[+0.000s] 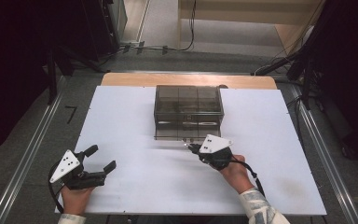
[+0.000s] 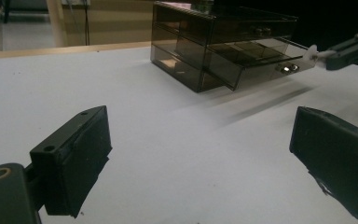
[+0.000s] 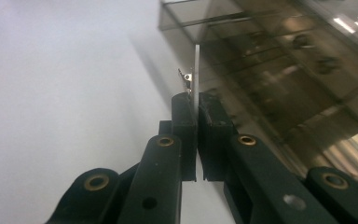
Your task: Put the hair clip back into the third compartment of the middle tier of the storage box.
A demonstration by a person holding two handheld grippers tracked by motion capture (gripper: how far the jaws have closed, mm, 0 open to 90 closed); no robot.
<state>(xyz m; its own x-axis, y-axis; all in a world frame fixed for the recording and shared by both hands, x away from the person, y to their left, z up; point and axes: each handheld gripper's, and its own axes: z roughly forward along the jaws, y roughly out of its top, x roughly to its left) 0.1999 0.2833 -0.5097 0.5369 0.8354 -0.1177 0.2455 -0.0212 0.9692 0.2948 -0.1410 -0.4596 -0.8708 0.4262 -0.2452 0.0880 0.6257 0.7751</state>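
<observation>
White bench (image 1: 135, 177) carries the smoky drawer box (image 1: 189, 112) at upper centre, its lower drawer's knob (image 2: 311, 52) pinched by the right gripper (image 1: 196, 149) just below; left gripper (image 1: 100, 161) spread, lower left.

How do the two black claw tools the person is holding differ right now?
The left gripper has its jaws spread wide with nothing between them, while the right gripper is shut on a thin white tab. The left gripper sits back near the table's near edge, far from the smoky drawer box; the right gripper reaches up to the box's front. Both are black two-jaw tools carrying a grey three-cornered plate, one in each hand.
</observation>
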